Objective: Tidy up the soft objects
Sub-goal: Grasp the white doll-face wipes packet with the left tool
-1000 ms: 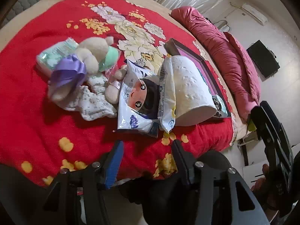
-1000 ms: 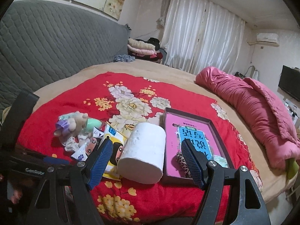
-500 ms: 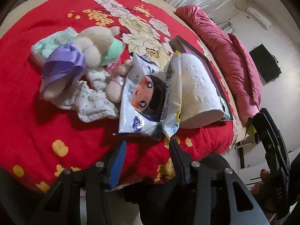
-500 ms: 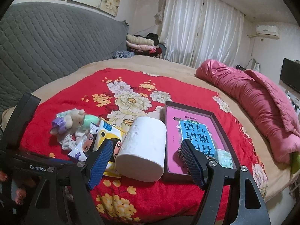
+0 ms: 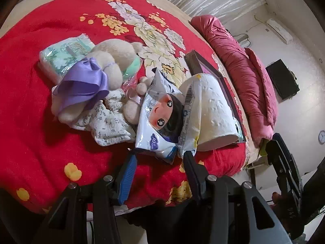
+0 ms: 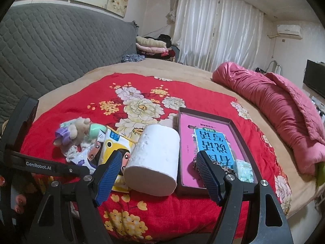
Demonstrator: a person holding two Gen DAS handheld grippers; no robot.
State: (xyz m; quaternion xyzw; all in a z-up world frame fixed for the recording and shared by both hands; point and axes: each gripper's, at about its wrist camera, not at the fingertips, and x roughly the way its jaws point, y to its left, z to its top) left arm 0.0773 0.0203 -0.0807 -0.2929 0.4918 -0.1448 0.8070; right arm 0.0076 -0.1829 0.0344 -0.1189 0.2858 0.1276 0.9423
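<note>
While glossy tissue pack (image 5: pixel 160 120) lies on red floral blanket (image 5: pixel 36 122) against embossed paper roll (image 5: pixel 213 109), left gripper (image 5: pixel 158 158) tilts down before it, jaws apart, empty. Right gripper (image 6: pixel 158 162) spread, empty. Plush toy (image 5: pixel 113 61) beside.

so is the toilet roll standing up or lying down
Lying down: the toilet roll rests on its curved side on the blanket, flat end facing the camera.
</note>
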